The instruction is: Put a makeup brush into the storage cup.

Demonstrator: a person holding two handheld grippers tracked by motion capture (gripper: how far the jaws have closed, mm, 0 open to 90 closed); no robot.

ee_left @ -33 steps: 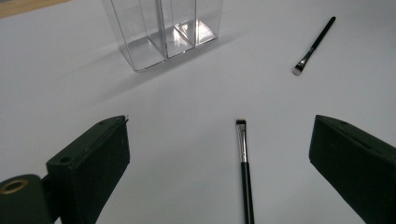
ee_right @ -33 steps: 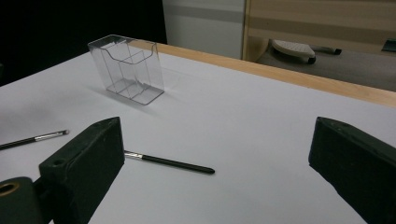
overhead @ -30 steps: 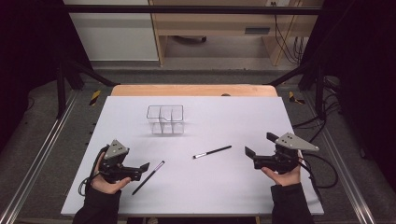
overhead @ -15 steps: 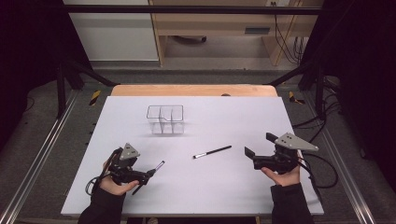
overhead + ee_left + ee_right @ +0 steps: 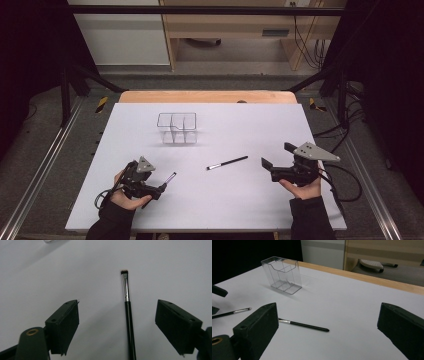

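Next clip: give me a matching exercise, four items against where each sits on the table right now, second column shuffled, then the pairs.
Items:
1. left hand-held gripper
2. right hand-held gripper
3. clear organizer
4. middle makeup brush

Places:
A. upright, far centre of the white table
B. jaws apart, either side of the near-left makeup brush
C. lying flat between the two hands
D. near right, jaws apart, nothing between them

Pairs: 1-B, 2-D, 3-A, 4-C

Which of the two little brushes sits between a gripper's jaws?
The brush at the left gripper, lying untouched between its closing jaws; the other brush lies mid-table.
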